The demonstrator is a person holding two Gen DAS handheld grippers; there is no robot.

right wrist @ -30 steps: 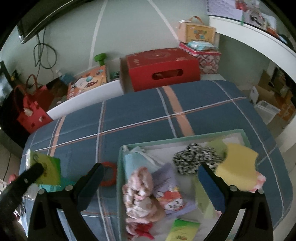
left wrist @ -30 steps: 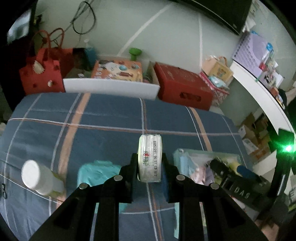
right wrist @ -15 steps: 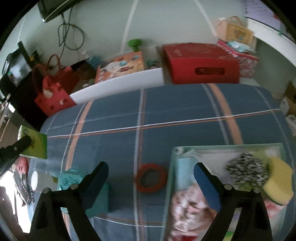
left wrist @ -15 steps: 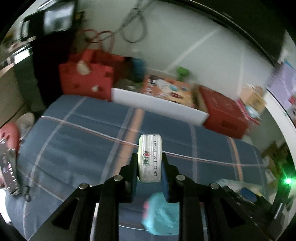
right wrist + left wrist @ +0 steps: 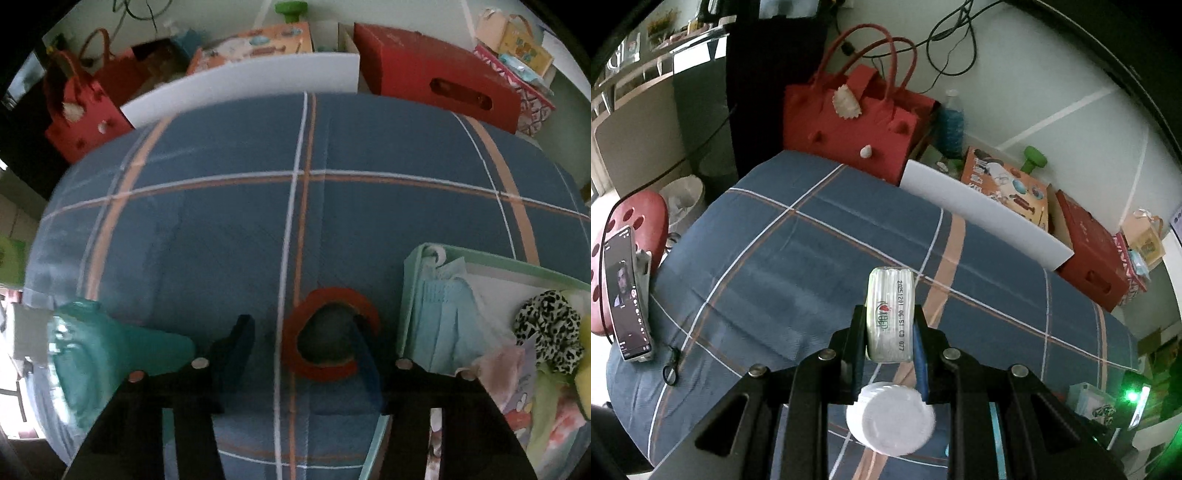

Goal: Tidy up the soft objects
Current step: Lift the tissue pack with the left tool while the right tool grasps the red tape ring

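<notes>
My left gripper (image 5: pixel 889 325) is shut on a white tissue pack (image 5: pixel 890 314) with a printed date, held above the blue plaid bed (image 5: pixel 820 266). A white-capped bottle (image 5: pixel 891 417) stands just below its fingers. My right gripper (image 5: pixel 301 345) is open and low over the bed, its fingers on either side of a red tape ring (image 5: pixel 330 334); the right finger reaches inside the ring. A teal soft object (image 5: pixel 110 354) lies to the left. A pale green tray (image 5: pixel 413 273) at the right holds a blue mask (image 5: pixel 443 317), a leopard scrunchie (image 5: pixel 550 328) and other soft things.
Behind the bed stand a red felt handbag (image 5: pixel 857 114), a white board (image 5: pixel 982 210), an orange toy box (image 5: pixel 1004 184) and a red carton (image 5: pixel 432 81). A phone (image 5: pixel 626 295) leans on a red stool at the left edge. A small black ring (image 5: pixel 670 373) lies near it.
My left gripper swung left with the tissue pack, over the bottle, away from the tray. My right gripper dropped toward the bed and moved left to straddle the red tape ring.
</notes>
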